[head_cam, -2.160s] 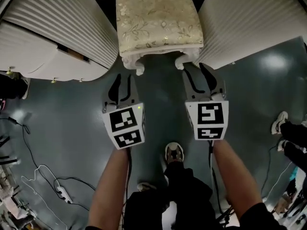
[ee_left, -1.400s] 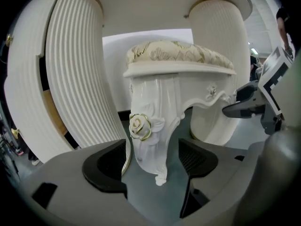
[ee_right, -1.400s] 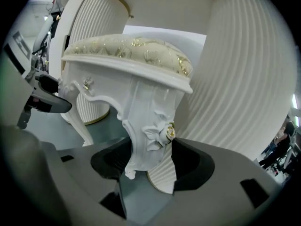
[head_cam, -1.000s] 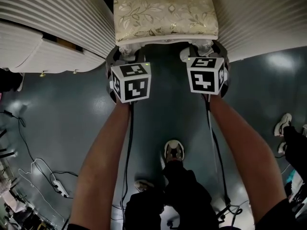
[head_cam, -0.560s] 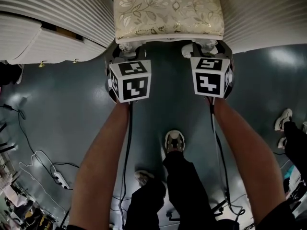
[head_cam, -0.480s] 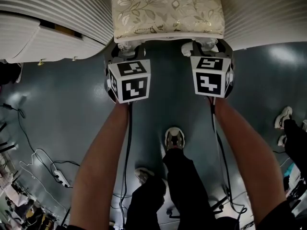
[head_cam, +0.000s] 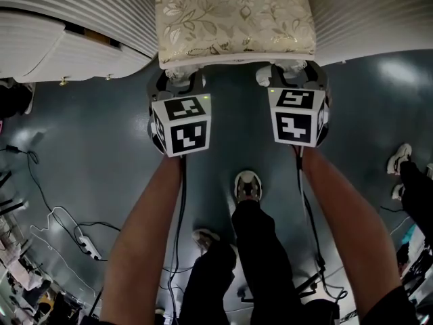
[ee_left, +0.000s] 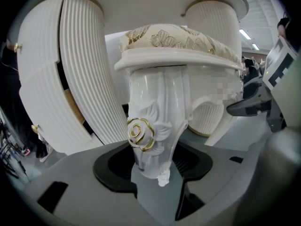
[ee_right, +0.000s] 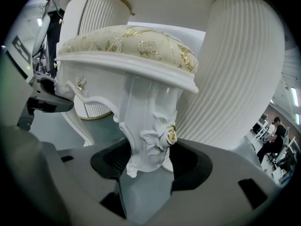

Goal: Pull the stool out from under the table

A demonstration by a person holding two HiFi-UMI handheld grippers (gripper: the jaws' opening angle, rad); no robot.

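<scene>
- Ahead of both tools in the head view, the stool (head_cam: 233,19) runs lengthwise away from the person, its far end tucked between the two ribbed pedestals of the table (head_cam: 74,32).
- Both tools are level with each other at its near edge. The left tool (head_cam: 177,80) is on the left leg (head_cam: 177,72) and the right tool (head_cam: 292,74) on the right leg (head_cam: 279,72), so neither is nearer.
- My judgement is that the pull should go straight back along that long axis, both sides at an even pace, so the stool does not slew into a pedestal.
- The dark surface (head_cam: 101,161) behind the tools shows only the person's feet and some cables off to the left.
- Left gripper view: the left tool (ee_left: 153,171) is clenched on the left leg (ee_left: 155,126), with a black pad against each flank.
- That leg is glossy white and carved, with a gold rose on its knee, and curves down to a small scrolled foot just above the tool's throat.
- Above the tool sit a white moulded rim and a cream cushion (ee_left: 178,39) patterned with gold leaves.
- Right gripper view: the right tool (ee_right: 146,168) grips the right leg (ee_right: 148,126) the same way, low down and below its gold rose.
- The same cushion (ee_right: 136,44) overhangs the tool, and a ribbed pedestal stands close beyond on the right.
</scene>
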